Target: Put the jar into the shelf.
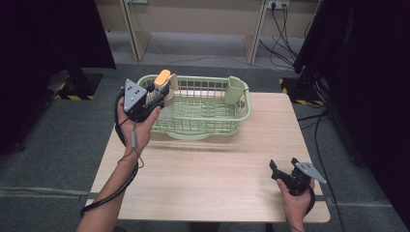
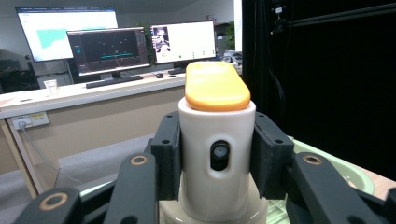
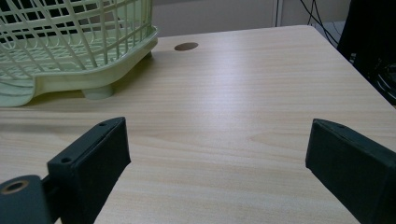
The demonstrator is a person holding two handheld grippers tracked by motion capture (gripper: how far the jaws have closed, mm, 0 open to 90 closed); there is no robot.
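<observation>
1. The landmark is the pale green basket, sitting at the far middle of the wooden surface.
2. The left tongs are up at the basket's left end, clenched on a cream bottle with an orange cap.
3. In the left gripper view the bottle stands upright between the two black pads, one pressed flat on each side of its cream neck, the orange cap clear above them.
4. A small dark round hole shows on the front of that neck, facing the camera.
5. From the high view the bottle is at the basket's left rim; whether it is touching the basket floor I cannot tell.
6. The person's left hand wraps the gripper body, grey three-cornered plate on top, cable trailing back along the forearm.
7. The right tongs sit well apart from the basket, near the surface's near right corner, released, jaws spread wide with nothing between them.
8. In the right gripper view bare wood shows between the jaws, with the basket's corner and one foot ahead to the left.
9. A small dark round mark lies on the wood just beside that basket corner.
</observation>
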